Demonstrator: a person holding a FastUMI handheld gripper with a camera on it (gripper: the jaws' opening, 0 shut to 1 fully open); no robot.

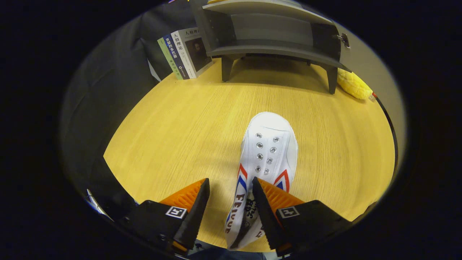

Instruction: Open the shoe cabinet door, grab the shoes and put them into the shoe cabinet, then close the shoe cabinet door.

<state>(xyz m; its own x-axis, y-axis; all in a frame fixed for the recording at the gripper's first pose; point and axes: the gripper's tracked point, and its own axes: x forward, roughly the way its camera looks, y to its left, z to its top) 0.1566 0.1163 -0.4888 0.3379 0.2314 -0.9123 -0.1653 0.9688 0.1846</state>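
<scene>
White shoe [269,155] on worktop [187,126], toe toward open cabinet [270,34]; hand-held gripper [231,189] spread wide, gripping nothing, one finger inside heel opening, seemingly ready for pinching the side wall.

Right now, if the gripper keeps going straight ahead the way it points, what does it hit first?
Probably the shoe: its heel end already lies between the open jaws of the gripper, nearer the right one, with the toe pointing ahead. Beyond it is bare table, then the open cabinet. Depth is hard to judge.
</scene>
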